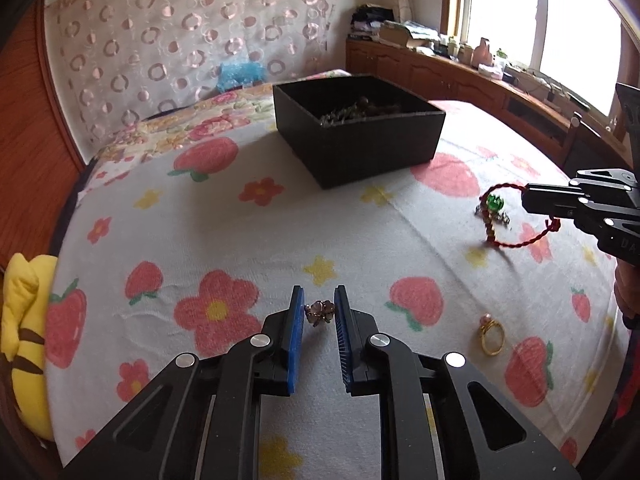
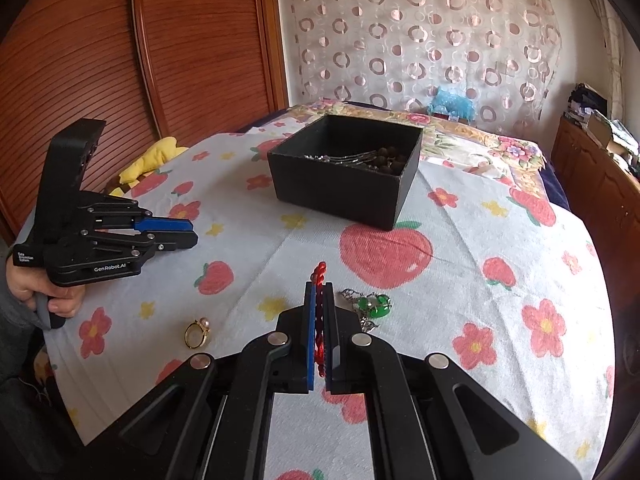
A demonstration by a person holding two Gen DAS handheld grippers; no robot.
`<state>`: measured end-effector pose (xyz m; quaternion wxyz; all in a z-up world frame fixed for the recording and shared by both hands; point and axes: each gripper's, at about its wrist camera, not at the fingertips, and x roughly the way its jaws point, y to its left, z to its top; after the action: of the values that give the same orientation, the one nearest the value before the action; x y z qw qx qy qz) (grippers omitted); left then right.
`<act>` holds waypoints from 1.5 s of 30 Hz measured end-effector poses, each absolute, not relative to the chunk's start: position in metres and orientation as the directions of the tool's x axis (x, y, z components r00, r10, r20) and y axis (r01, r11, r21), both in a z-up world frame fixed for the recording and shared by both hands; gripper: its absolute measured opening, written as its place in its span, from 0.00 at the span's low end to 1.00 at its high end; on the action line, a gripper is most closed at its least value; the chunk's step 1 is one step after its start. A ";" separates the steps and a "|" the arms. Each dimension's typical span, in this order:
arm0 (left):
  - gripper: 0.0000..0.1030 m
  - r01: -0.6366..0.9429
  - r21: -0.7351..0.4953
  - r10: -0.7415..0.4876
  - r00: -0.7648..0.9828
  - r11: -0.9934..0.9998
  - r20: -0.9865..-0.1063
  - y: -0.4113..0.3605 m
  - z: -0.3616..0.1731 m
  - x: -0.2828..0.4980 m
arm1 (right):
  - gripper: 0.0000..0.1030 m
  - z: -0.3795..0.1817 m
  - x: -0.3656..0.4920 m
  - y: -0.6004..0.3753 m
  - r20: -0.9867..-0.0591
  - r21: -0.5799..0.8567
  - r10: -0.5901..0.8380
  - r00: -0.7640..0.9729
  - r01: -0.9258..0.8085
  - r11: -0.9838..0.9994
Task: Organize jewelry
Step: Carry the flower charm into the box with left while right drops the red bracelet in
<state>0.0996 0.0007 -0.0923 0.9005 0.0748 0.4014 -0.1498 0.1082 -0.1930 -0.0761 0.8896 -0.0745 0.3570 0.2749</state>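
A black box (image 1: 360,148) (image 2: 344,196) with chains and dark beads inside stands at the far middle of the bed. My left gripper (image 1: 319,300) is open, its blue pads on either side of a small pink flower piece (image 1: 319,313) lying on the cloth. My right gripper (image 2: 319,292) (image 1: 532,200) is shut on a red cord bracelet (image 2: 319,320) (image 1: 520,240), lifted above the cloth. A green-stone pendant with silver chain (image 2: 374,306) (image 1: 494,204) lies just right of it. A gold ring (image 2: 197,334) (image 1: 492,338) lies between the grippers.
The bed is covered with a white cloth printed with strawberries and flowers (image 2: 460,280). A yellow plush toy (image 1: 24,340) lies at the left edge. A wooden wardrobe (image 2: 120,60) stands to the left, and a cluttered wooden cabinet (image 1: 460,68) under the window.
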 end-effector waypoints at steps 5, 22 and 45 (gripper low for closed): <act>0.14 0.329 0.012 -0.224 0.670 0.944 -0.708 -0.005 -0.075 0.098 | 0.04 -0.060 0.113 -0.193 -0.653 0.042 0.440 0.616 -0.552 0.833; 0.14 0.304 -0.017 -0.247 0.738 0.953 -0.627 -0.019 -0.035 0.142 | 0.04 -0.010 0.198 -0.185 -0.597 0.022 0.434 0.674 -0.528 0.849; 0.14 0.277 0.009 -0.212 0.758 0.961 -0.617 -0.050 -0.019 0.205 | 0.21 -0.014 0.242 -0.208 -0.603 0.102 0.432 0.671 -0.472 0.875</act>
<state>0.2053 -0.0503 -0.0190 0.9362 0.0500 0.3225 -0.1307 0.2422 -0.2082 -0.0136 0.9134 -0.0314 0.3217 0.2475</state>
